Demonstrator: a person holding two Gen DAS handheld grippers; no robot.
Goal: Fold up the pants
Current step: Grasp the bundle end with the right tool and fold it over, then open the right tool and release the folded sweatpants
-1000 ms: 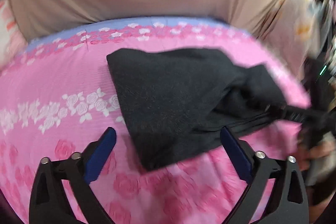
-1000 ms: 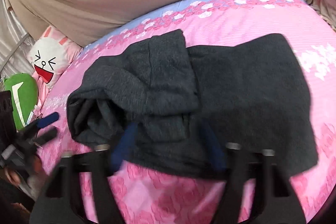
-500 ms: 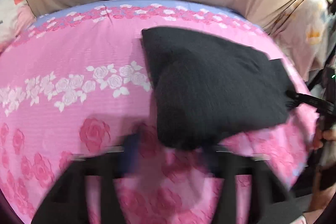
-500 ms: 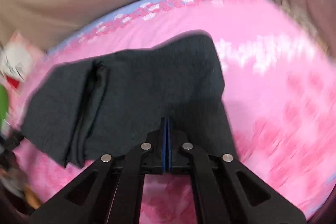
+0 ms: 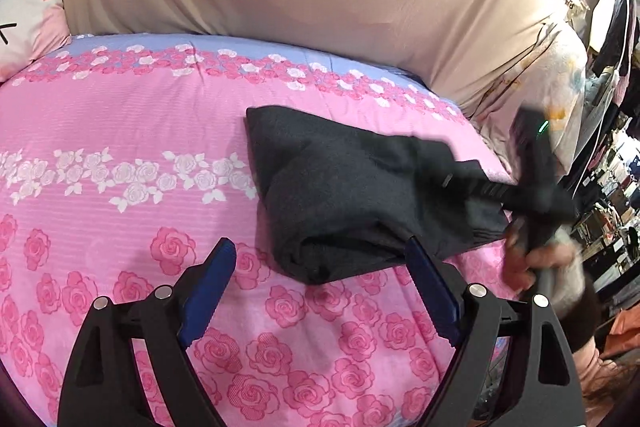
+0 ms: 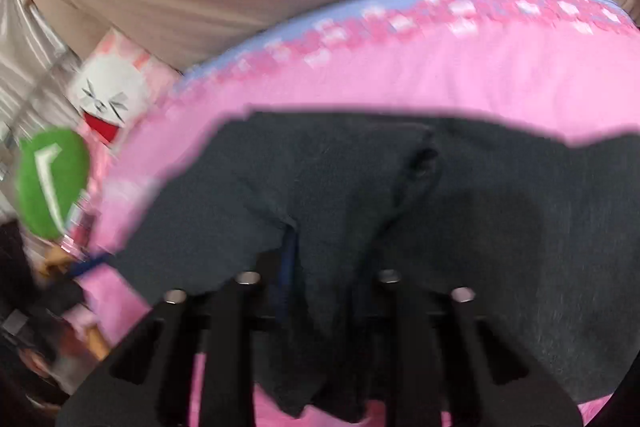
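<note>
Two tools at work. Left tool (image 5: 320, 267) wide, jaws opening, empty; pants (image 5: 360, 195) just beyond, at its 1 o'clock. Right tool (image 6: 320, 283) has a fold of pants (image 6: 400, 227) between its jaws, which are opening; whether the pads bite is lost in blur. Dark bundle lies on the bed (image 5: 120, 115), long axis 10 to 4 o'clock in the left view. Right tool is nearer.

Left tongs (image 5: 320, 267): your jaws stand wide and are opening, nothing pressed between the blue pads, pointing down and forward.
Right tongs (image 6: 320, 259): your jaws are narrow and opening, dark cloth draped between the fingers; blurred.
Right hand (image 5: 528, 263): wrapped round its handle at the right edge.
</note>
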